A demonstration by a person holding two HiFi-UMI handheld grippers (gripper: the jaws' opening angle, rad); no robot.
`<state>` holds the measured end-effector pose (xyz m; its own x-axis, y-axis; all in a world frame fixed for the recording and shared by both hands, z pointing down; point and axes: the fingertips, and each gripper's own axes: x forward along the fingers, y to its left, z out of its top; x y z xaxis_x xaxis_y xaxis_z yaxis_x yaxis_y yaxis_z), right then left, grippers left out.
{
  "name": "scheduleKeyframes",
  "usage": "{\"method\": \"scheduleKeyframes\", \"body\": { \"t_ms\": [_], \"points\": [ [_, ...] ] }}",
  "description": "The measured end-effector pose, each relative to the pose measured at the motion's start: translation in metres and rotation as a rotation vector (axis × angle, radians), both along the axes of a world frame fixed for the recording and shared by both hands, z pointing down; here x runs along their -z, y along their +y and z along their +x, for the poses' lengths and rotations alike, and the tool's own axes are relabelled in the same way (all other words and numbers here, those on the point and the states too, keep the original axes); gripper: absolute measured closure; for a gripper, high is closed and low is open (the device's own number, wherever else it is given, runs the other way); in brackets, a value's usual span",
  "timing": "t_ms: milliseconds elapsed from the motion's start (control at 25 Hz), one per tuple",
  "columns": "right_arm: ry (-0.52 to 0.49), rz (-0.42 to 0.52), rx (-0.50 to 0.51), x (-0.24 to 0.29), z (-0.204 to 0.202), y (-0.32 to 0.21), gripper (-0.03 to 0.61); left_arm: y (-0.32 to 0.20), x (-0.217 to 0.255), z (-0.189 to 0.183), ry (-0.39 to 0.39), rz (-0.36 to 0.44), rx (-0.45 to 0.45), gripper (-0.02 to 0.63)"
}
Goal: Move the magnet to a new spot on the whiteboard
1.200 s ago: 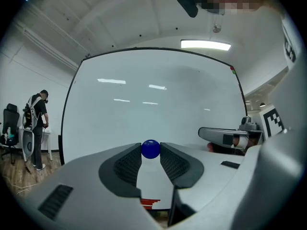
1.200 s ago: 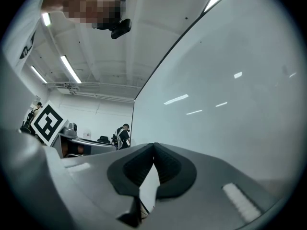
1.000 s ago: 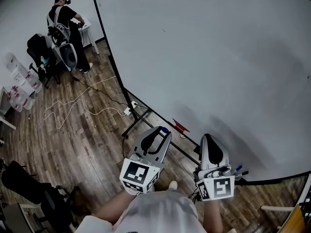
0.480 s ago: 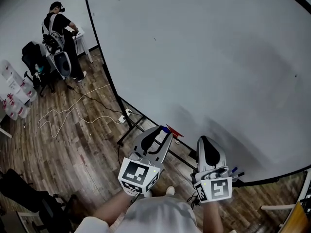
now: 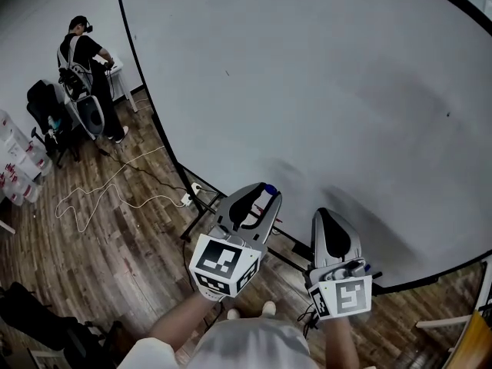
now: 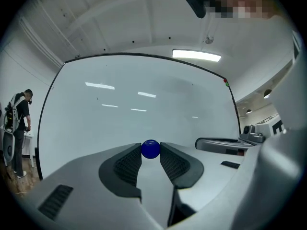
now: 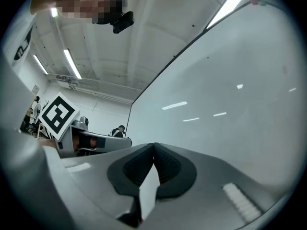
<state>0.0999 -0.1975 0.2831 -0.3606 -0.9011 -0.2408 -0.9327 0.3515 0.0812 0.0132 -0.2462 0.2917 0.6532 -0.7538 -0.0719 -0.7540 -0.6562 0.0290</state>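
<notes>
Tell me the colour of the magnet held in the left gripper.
Deep blue. The magnet shows best in the left gripper view, pinched between the jaw tips.

Evenly bright — fisheye-warped, dark corners.

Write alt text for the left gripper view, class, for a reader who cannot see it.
The fingers of the left gripper pinch a blue ball magnet at their tips, facing a large whiteboard. A person stands by the board's left edge.
</notes>
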Motion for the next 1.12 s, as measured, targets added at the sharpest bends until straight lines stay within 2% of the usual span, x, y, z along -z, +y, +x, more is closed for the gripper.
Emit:
{"method": "scheduleKeyframes", "body": {
  "t_ms": [440,800,960,1120],
  "points": [
    [-0.01,0.04,-0.018,0.024,0.008,-0.01,0.57,-0.031,0.031,0.016,0.022,0.002,-0.019,0.491],
    [-0.008,0.092,-0.008,0.051,0.006,-0.025,0.569,-0.063,0.057,0.016,0.025,0.034,0.016,0.491],
    [-0.029,0.091,-0.007,0.046,0.01,-0.028,0.569,-0.073,0.065,0.015,0.027,0.046,0.025,0.491],
    [-0.01,0.089,-0.013,0.051,0.009,-0.031,0.569,-0.081,0.073,0.018,0.029,0.058,0.026,0.491]
  ]
}}
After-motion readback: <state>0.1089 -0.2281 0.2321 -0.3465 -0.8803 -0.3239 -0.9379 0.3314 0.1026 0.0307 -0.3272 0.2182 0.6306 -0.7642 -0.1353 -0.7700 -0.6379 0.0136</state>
